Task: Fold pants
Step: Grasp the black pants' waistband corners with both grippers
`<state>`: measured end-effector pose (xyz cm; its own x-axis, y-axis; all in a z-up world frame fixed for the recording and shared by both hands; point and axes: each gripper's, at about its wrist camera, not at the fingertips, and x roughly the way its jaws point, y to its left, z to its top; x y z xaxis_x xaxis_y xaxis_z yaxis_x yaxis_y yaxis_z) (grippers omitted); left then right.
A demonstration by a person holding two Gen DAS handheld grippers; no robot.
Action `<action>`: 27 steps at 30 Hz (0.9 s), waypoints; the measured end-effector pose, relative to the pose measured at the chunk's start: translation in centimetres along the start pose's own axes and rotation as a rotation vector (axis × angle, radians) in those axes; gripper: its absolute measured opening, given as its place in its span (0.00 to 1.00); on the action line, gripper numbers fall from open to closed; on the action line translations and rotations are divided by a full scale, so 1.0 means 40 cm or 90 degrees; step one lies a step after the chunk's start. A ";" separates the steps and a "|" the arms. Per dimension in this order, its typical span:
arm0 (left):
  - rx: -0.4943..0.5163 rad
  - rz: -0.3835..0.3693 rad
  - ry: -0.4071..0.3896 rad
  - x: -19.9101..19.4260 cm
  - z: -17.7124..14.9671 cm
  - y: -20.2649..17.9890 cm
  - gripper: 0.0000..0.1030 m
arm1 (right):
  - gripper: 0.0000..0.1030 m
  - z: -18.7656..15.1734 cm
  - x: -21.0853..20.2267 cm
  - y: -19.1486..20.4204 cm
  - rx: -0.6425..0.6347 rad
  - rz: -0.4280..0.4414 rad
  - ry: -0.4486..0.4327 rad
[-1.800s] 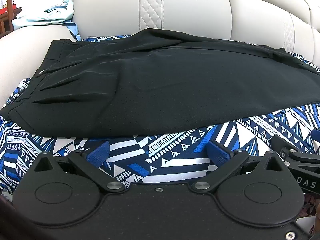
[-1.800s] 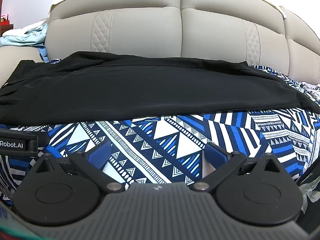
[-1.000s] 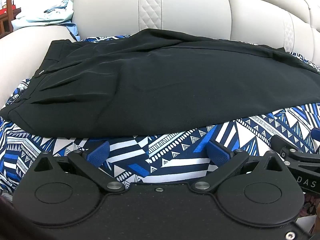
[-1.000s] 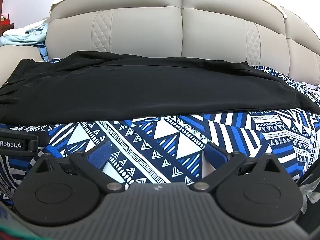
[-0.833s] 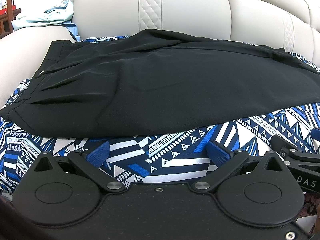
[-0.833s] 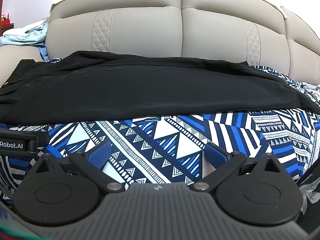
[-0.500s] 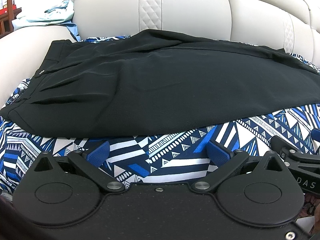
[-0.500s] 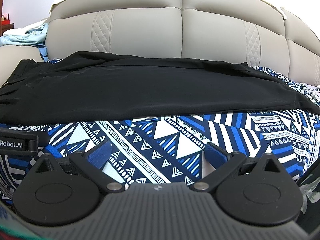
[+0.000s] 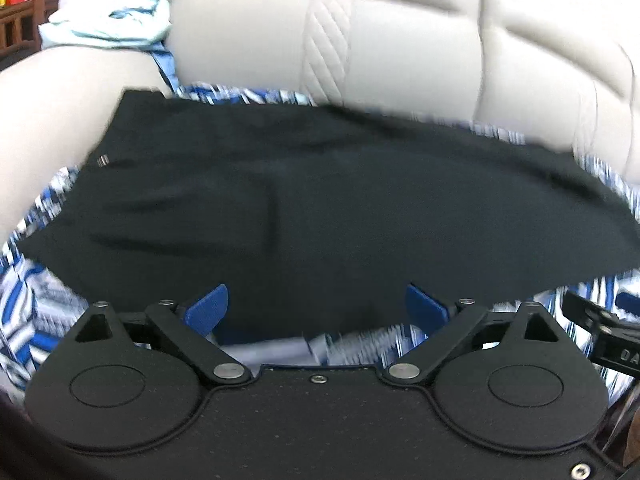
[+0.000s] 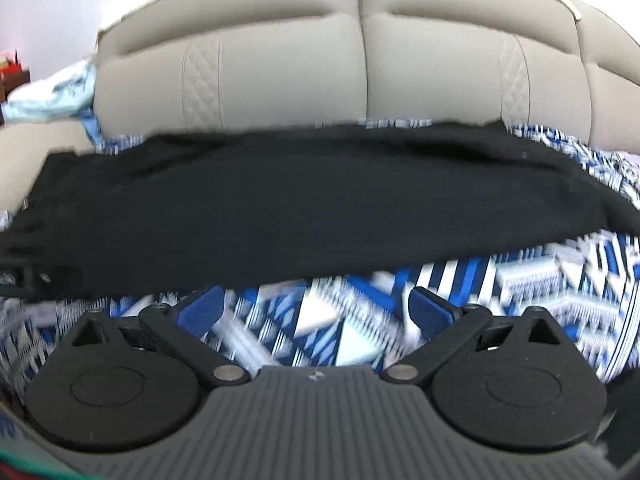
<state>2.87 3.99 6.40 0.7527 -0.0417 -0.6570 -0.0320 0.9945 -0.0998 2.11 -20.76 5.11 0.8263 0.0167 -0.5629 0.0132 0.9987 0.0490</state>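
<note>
Black pants (image 9: pixel 320 200) lie flat across a blue and white patterned cover (image 9: pixel 32 288) on a sofa seat, waistband at the left. They also show in the right wrist view (image 10: pixel 304 216). My left gripper (image 9: pixel 318 304) is open, its blue fingertips (image 9: pixel 208 306) over the near hem of the pants. My right gripper (image 10: pixel 316 306) is open and empty, just short of the near hem, over the patterned cover (image 10: pixel 520 280). Both views are motion-blurred.
The beige padded sofa back (image 10: pixel 360 68) rises right behind the pants. A light blue garment (image 9: pixel 104 24) lies on the left armrest. The other gripper's body (image 9: pixel 604 340) shows at the right edge of the left wrist view.
Both grippers have moved forward toward the pants and tilted down. The left fingertips now reach over the near hem. The pants have not moved.
</note>
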 end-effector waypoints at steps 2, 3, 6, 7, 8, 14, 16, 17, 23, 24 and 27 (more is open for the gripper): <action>-0.031 0.002 -0.012 0.004 0.076 0.037 0.96 | 1.00 0.049 0.014 -0.030 0.012 -0.006 -0.006; -0.049 0.006 -0.017 0.011 0.116 0.058 0.96 | 1.00 0.080 0.027 -0.049 0.022 -0.010 -0.012; -0.118 0.045 -0.024 0.056 0.244 0.129 1.00 | 1.00 0.178 0.077 -0.110 0.048 -0.050 -0.017; -0.141 0.064 -0.028 0.077 0.285 0.152 1.00 | 1.00 0.206 0.091 -0.132 0.059 -0.063 -0.019; -0.163 0.085 -0.034 0.101 0.326 0.173 1.00 | 1.00 0.239 0.109 -0.154 0.072 -0.073 -0.025; -0.238 0.182 -0.017 0.319 0.517 0.281 1.00 | 1.00 0.372 0.226 -0.278 0.143 -0.139 -0.047; -0.261 0.226 -0.012 0.396 0.562 0.314 1.00 | 1.00 0.404 0.274 -0.316 0.174 -0.145 -0.049; -0.270 0.256 -0.016 0.429 0.571 0.327 1.00 | 1.00 0.416 0.299 -0.335 0.191 -0.143 -0.047; -0.345 0.367 -0.003 0.621 0.621 0.403 1.00 | 1.00 0.519 0.493 -0.467 0.280 -0.168 0.035; -0.359 0.378 0.002 0.641 0.616 0.414 1.00 | 1.00 0.538 0.531 -0.493 0.286 -0.186 0.049; -0.380 0.415 0.027 0.694 0.594 0.434 1.00 | 1.00 0.576 0.631 -0.556 0.307 -0.243 0.078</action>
<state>38.83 22.39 4.16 0.4409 0.5005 -0.7451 -0.7931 0.6059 -0.0623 35.65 -43.65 8.82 0.6430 -0.3028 -0.7034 0.5709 0.8017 0.1768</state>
